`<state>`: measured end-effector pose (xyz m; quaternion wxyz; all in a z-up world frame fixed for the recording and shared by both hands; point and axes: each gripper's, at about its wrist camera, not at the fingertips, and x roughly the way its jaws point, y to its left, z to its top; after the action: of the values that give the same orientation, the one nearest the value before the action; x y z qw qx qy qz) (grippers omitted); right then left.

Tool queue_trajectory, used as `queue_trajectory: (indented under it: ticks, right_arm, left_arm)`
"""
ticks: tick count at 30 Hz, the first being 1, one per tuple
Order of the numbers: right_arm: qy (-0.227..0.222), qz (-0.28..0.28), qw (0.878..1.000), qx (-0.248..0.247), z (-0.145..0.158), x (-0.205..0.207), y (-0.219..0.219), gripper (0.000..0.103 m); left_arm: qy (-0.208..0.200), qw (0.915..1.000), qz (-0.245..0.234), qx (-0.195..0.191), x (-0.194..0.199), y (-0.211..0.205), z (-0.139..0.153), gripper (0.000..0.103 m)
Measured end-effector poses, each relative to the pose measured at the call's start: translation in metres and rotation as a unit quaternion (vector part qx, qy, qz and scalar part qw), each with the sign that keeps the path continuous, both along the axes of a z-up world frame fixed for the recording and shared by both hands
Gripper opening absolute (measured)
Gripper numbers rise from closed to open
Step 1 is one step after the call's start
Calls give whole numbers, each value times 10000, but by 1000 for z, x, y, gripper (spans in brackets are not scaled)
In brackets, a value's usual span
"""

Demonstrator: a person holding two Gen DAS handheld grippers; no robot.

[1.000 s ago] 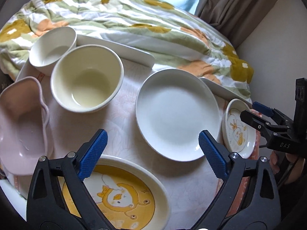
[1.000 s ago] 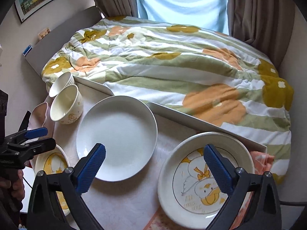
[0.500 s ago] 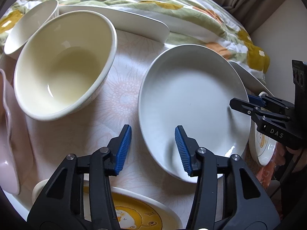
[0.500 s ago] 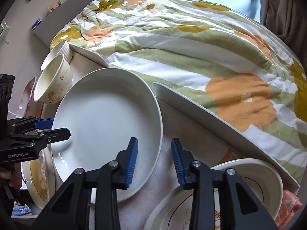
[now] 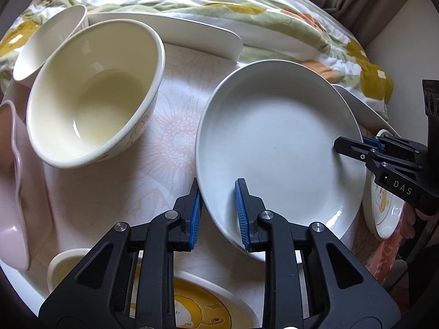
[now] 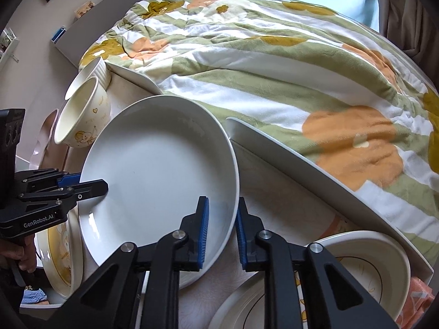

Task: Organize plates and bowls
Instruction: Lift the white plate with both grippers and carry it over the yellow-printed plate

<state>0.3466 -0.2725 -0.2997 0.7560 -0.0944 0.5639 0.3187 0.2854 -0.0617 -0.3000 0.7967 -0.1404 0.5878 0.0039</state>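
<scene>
The plain white plate (image 5: 277, 148) sits in the middle of the pale cloth-covered table (image 5: 170, 142), between the cream bowl (image 5: 93, 96) on the left and a duck-printed plate (image 5: 384, 208) on the right. It looks like glazed ceramic: stiff, fairly heavy, slick and breakable, so the raised rim is the sensible place to take hold, one finger inside the well and one outside.

That is how both tools stand. The left gripper (image 5: 218, 211) reaches in low from the near left, its blue pads narrowed around the plate's near-left rim, one pad under the outer edge and one over the inner slope. The right gripper (image 6: 222, 227) does the same on the near-right rim, fingers drawn close either side of the lip. Whether the pads are pressing the glaze or just short of it is hard to tell in either view; a small gap seems to remain.

A two-sided hold suits a slippery plate, keeping it level when lifted. A yellow-printed plate (image 5: 208, 304) lies nearest on the left, with a ribbed white bowl (image 5: 49, 41) at the far left.
</scene>
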Motion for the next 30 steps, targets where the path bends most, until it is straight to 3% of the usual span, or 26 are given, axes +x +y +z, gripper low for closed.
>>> queue_trajectory:
  ticks: [18,23,30]
  right_arm:
    - [-262,-76,9994,230,48,-26,5,17]
    - [-315,-279,9987,299,70,-54,12,17]
    - [-308,-779,9955,432,88,-119,32,17]
  left_arm:
    - [-441,9989,51,168,-37,9,59,20]
    - [-650,9974,-57,300,-63,19,83,20]
    - [-783,9957,-440,206,-105,56,101,20]
